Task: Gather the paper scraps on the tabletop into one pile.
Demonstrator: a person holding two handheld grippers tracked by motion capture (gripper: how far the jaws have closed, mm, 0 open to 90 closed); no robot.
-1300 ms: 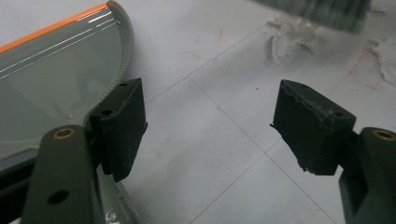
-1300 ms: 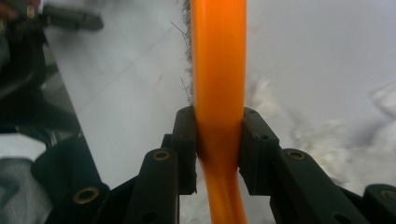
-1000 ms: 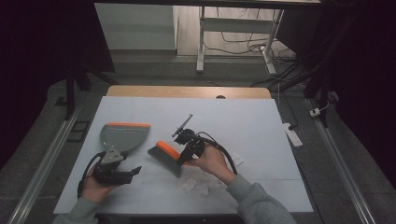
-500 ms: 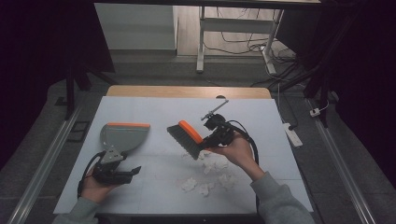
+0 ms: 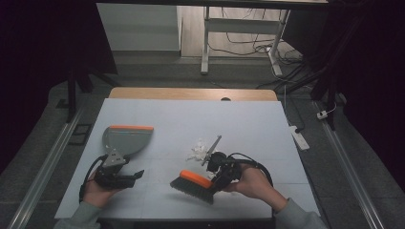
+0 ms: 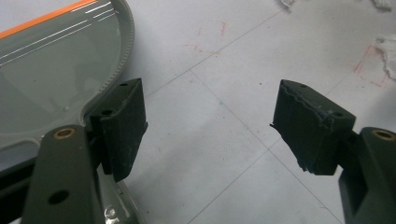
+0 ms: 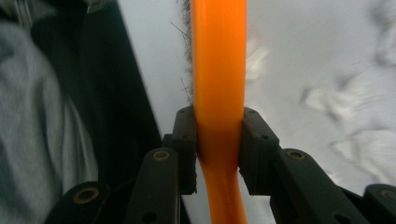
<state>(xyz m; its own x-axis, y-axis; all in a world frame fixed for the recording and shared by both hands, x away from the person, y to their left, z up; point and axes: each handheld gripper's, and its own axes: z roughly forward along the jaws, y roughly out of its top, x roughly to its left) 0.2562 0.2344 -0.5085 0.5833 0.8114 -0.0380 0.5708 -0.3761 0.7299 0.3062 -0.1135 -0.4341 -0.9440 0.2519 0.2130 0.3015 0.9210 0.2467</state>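
Note:
A grey dustpan [image 5: 128,139] with an orange lip lies on the left of the white table [image 5: 248,124]. My left gripper [image 5: 119,177] rests just in front of the pan's handle. In the left gripper view the left gripper [image 6: 210,126] is open with bare table between its jaws and the dustpan [image 6: 46,70] beside its left jaw. My right gripper [image 5: 220,172] is shut on the handle of an orange-backed brush [image 5: 193,183], whose dark bristles rest near the front edge. In the right gripper view the right gripper [image 7: 218,140] clamps the orange brush [image 7: 219,70]. White paper scraps [image 5: 198,150] lie just behind the brush.
More white scraps [image 7: 336,102] lie scattered to the right of the brush, and a few scraps [image 6: 387,46] show at the far right in the left gripper view. A grey sleeve [image 7: 28,116] hangs off the table's front edge. A white power strip [image 5: 300,136] lies on the floor to the right.
My right gripper has carried the brush from the table's middle back toward the front edge and laid it flatter. The left gripper and the dustpan have stayed put.

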